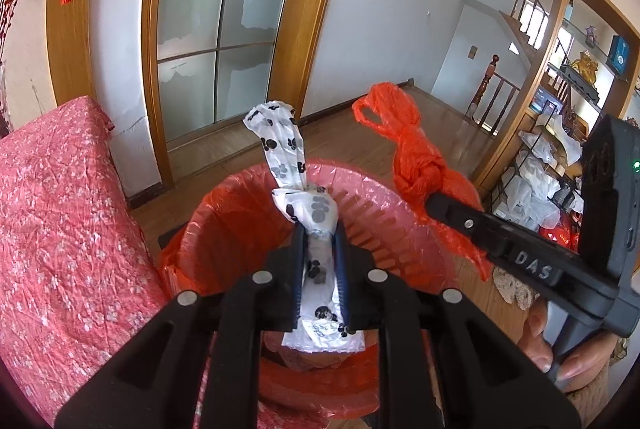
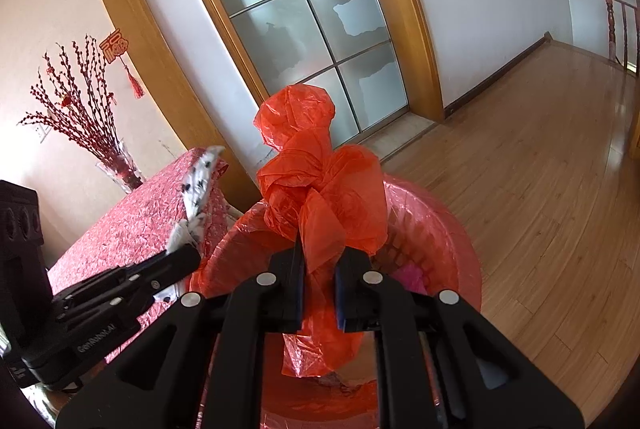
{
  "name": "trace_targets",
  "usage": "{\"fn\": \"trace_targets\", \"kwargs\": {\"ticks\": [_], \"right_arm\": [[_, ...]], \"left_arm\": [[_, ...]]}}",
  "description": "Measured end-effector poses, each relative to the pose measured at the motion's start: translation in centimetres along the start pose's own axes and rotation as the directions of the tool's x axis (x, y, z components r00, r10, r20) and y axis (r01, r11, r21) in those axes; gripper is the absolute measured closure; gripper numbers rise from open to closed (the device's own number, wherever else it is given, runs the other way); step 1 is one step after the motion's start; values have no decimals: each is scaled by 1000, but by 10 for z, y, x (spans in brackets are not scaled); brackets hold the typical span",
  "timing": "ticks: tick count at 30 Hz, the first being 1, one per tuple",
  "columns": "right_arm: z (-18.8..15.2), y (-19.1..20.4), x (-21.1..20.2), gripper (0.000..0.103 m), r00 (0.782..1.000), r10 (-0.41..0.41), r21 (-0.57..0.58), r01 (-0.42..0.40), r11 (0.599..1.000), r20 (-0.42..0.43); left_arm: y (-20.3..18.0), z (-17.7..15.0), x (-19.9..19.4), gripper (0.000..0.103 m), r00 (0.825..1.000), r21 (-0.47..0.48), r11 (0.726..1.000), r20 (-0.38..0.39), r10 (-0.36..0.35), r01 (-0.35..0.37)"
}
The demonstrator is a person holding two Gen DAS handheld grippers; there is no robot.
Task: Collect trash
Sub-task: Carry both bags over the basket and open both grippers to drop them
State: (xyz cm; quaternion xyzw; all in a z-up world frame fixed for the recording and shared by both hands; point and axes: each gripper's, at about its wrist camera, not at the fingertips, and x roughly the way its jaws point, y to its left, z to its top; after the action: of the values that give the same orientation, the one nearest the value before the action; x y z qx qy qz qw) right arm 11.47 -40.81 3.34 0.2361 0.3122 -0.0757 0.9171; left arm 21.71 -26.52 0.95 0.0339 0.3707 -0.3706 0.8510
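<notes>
Below, the pink trash basket (image 1: pixel 420 229) lined with a red liner (image 2: pixel 440 229) is standing on the wooden floor (image 2: pixel 540 169), just beside the pink floral cover (image 1: pixel 60 229). Above its mouth, the right tool (image 2: pixel 319 249) is pinching the knotted orange bag (image 2: pixel 316 181) between its pads, while the left tool (image 1: pixel 320 249) is clamping the white paw-print bag (image 1: pixel 316 213), whose twisted top is sticking upward.
</notes>
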Motion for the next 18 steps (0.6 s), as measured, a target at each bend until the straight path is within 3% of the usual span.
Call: {"fn": "trace_targets", "kwargs": {"ticks": [2, 4, 11, 14, 18], "right_arm": [[0, -3, -1, 84, 1000, 1, 12, -1, 1000, 0], [0, -6, -2, 73, 1000, -4, 20, 4, 1000, 6], [-2, -11, -10, 53, 999, -32, 29, 31, 999, 22], [-4, 0, -22, 40, 997, -54, -3, 55, 999, 52], [-9, 24, -45, 14, 990, -80, -48, 86, 995, 116]], "left_arm": [[3, -2, 3, 79, 1000, -7, 1000, -10, 6, -6], [6, -4, 4, 67, 1000, -15, 1000, -13, 17, -18], [22, -15, -1, 54, 998, -53, 997, -20, 59, -60], [31, -18, -18, 46, 996, -63, 994, 3, 86, -86], [43, -26, -56, 32, 982, -60, 983, 61, 179, -175]]}}
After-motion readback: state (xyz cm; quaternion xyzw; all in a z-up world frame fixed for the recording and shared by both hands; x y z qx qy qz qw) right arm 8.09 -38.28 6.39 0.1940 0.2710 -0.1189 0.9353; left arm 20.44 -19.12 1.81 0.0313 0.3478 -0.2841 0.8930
